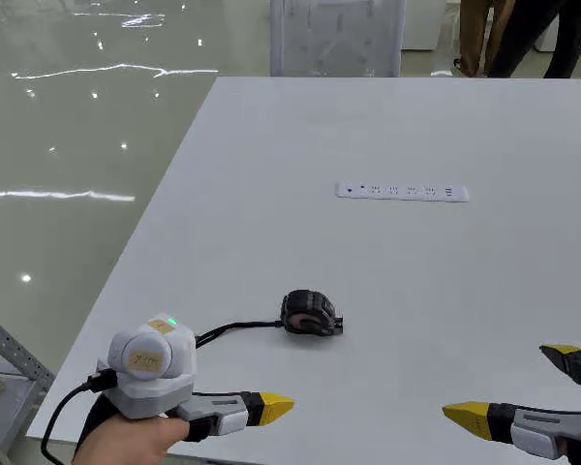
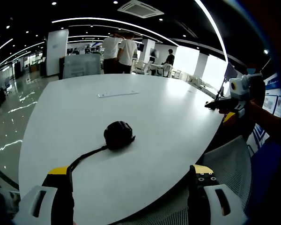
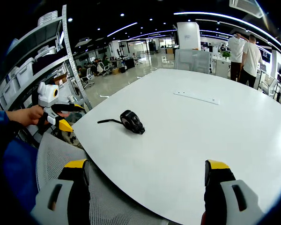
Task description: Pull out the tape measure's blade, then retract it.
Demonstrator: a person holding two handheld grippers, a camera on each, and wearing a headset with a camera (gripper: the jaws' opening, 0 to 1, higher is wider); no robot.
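Toward the counter's [image 1: 416,126] near-left edge: tape measure [image 1: 311,313], black, compact, blade apparently retracted, wrist strap [image 1: 237,329] trailing toward that edge. Judged dense, rigid, smooth-cased; grip the case sides with one claw, pinch the blade's end hook with the other. Left claw [image 2: 131,170], right claw [image 3: 146,164]: both wide, empty, off the counter's near edge.
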